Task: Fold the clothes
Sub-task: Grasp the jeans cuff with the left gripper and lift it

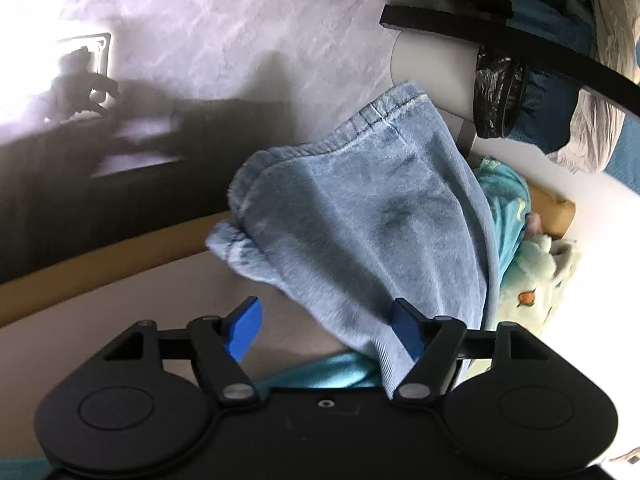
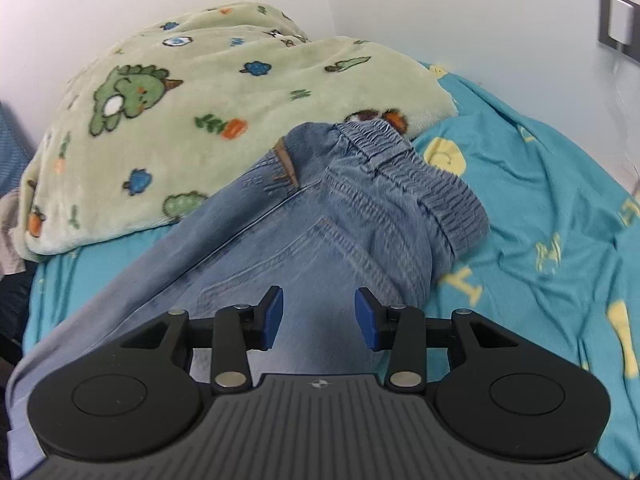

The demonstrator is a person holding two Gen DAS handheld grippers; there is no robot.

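Light blue jeans lie on the teal bedsheet, their elastic waistband bunched at the far end against a blanket. My right gripper hovers over the seat of the jeans, its blue pads apart and pressing on nothing. In the left wrist view a jeans leg with its hem toward the bed's edge drapes past the right pad. My left gripper stands wide open, with the denim brushing only that one finger.
A pale green dinosaur-print blanket is heaped at the back of the bed by the white wall. The wooden bed edge borders a marble floor. A black bag and dark furniture stand off the bed. A wall socket is at the right.
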